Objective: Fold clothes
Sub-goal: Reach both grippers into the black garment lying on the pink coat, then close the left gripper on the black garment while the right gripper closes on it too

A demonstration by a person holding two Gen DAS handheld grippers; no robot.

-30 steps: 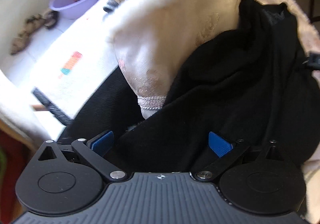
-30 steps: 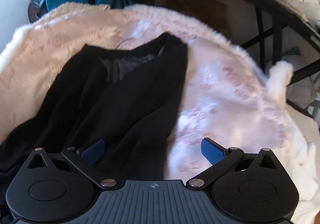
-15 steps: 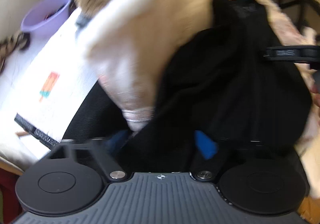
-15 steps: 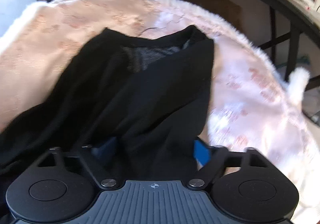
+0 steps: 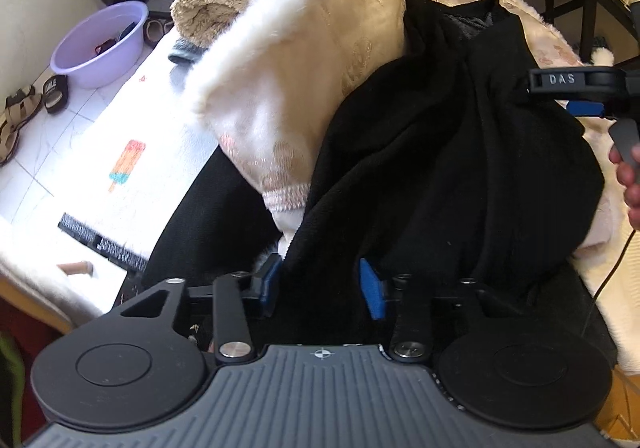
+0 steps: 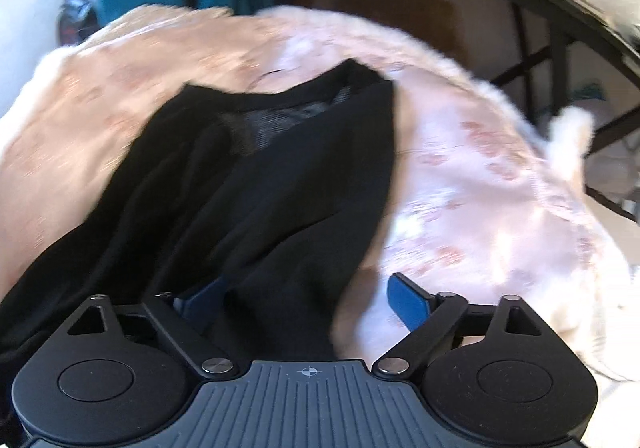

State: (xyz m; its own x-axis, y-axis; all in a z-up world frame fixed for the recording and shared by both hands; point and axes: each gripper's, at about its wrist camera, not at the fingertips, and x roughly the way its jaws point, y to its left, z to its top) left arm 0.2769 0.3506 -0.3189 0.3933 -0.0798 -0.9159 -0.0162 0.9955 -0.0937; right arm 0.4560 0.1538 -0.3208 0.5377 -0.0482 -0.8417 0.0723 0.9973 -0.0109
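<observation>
A black garment lies crumpled over a pale pink quilted robe with white fur trim. My left gripper is at the garment's near edge. Its jaws are closing, and a bunch of the black cloth fills the gap between the blue pads. In the right wrist view the same black garment runs down between the jaws of my right gripper. Those jaws are opening, and the pads stand wide without pressing the cloth. The right gripper also shows at the garment's right side in the left wrist view, with a hand behind it.
A white sheet with a popsicle print lies to the left, with a rolled tan towel behind it. On the floor are a purple basin and sandals. A black table frame stands at the back right.
The left jaws have narrowed onto the black cloth, and the gripper has lifted a little. The right gripper has come into the left view. Its jaws narrowed, then widened again.
</observation>
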